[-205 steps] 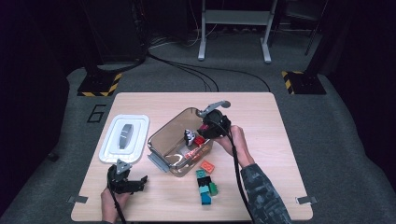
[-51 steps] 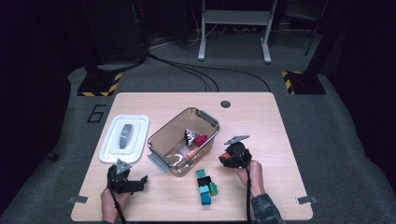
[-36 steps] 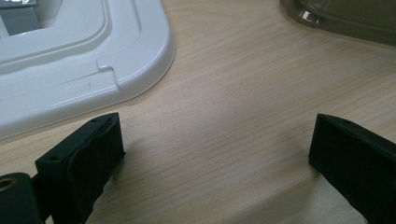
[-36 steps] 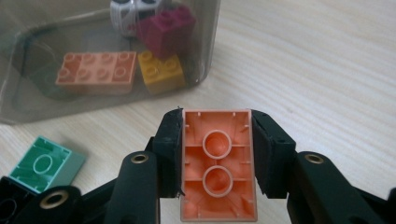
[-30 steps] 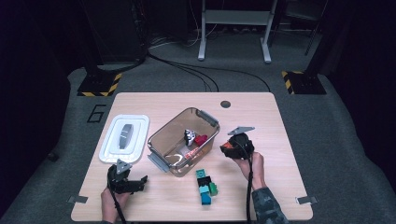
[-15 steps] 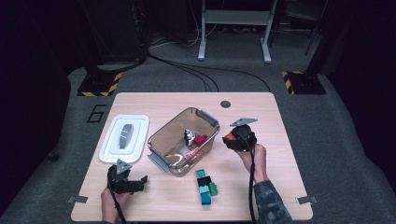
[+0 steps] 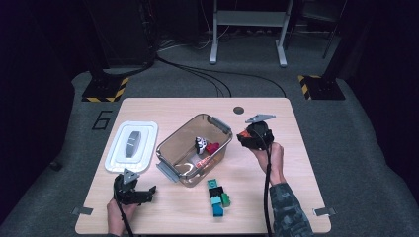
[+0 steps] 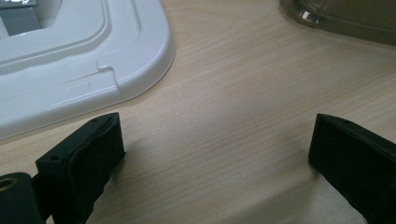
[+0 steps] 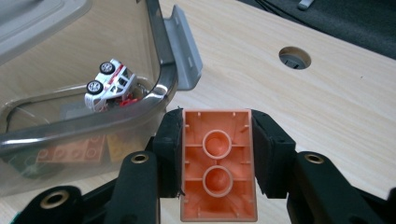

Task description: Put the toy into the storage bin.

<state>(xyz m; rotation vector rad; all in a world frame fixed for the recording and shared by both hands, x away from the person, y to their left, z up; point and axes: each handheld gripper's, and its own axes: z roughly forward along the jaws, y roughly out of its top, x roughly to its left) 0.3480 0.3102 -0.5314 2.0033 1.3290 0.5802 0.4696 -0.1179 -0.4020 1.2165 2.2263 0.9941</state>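
Observation:
My right gripper is shut on an orange brick, whose hollow underside faces the camera. In the high view the right gripper hangs just right of the clear brown bin, close to its near right rim. Inside the bin lie a white toy car, a red piece and some flat bricks. My left gripper rests open on the bare wood at the front left, with nothing between its jaws.
A white lid lies left of the bin; its corner is just ahead of the left gripper. A stack of green, black and blue bricks sits near the front edge. A round cable hole lies at the table's back.
My right gripper has risen and moved away from the front, toward the bin's right side, with the orange brick held. The left gripper has stayed where it was.

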